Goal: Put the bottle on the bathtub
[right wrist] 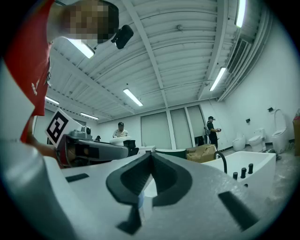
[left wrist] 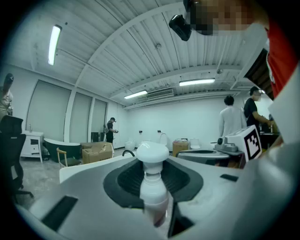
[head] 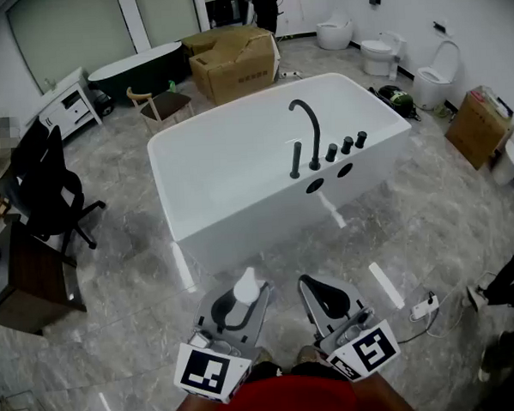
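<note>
Bottle sits in the left gripper, fingers clamped on its body, white cap poking out past the tips. Right gripper has its fingers together, nothing between. Bathtub is ahead, apart from both grippers.

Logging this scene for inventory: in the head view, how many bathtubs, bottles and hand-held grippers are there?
Bathtubs: 2, the white bathtub and the dark bathtub
Bottles: 1, the bottle
Hand-held grippers: 2, the left hand-held gripper and the right hand-held gripper
Total: 5
</note>
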### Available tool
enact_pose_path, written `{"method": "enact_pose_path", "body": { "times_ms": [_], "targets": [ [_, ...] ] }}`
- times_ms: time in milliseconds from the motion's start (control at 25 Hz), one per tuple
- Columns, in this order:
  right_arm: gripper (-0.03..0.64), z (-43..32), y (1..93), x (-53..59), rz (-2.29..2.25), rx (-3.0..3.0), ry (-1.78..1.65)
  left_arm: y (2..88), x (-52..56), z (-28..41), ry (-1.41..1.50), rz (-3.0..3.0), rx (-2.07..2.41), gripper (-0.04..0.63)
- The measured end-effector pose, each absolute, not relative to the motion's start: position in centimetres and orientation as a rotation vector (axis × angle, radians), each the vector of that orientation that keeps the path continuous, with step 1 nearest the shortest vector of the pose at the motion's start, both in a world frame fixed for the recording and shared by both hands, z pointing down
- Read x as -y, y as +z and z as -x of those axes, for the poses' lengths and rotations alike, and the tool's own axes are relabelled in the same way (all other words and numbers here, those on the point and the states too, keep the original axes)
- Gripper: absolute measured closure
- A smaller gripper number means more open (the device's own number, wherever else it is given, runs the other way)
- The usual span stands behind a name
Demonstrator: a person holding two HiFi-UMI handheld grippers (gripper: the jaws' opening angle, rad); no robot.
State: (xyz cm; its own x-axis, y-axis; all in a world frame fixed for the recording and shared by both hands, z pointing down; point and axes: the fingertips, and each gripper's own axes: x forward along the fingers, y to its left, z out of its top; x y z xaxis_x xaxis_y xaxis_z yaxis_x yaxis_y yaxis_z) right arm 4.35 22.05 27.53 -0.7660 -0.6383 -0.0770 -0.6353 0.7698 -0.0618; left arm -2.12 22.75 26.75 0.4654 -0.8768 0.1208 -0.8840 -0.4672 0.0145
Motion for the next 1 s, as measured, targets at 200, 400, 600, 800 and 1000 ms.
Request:
{"method": "enact_pose_path", "body": {
  "times_ms": [200, 400, 600, 800, 1000],
  "targets": [
    [0.614, -3.7, 27.4, -22.2, 1.037, -2.868, -0.040, 26.8, -22.8, 2.7, 0.137, -2.630, 1.576, 0.492],
    [0.614, -3.0, 27.4, -21.5, 1.062, -2.842, -0.071, 26.9, -22.5, 3.7, 0.117, -2.638, 1.562, 0.492],
    [0.614, -1.6, 27.8, -21.1, 1.080, -2.854, -0.071, 27.6, -21.9, 5.1, 0.108, -2.639, 1.544, 0.492],
    [0.614, 0.2, 28.2, -20.3, 1.134, -2.865, -0.044, 28.7, -21.0, 7.1, 0.115, -2.659, 1.516, 0.492],
    [0.614, 1.0, 28.8, -18.7, 1.174, -2.891, -0.020, 29.5, -18.8, 8.6, 0.112, -2.664, 1.516, 0.492]
  ]
}}
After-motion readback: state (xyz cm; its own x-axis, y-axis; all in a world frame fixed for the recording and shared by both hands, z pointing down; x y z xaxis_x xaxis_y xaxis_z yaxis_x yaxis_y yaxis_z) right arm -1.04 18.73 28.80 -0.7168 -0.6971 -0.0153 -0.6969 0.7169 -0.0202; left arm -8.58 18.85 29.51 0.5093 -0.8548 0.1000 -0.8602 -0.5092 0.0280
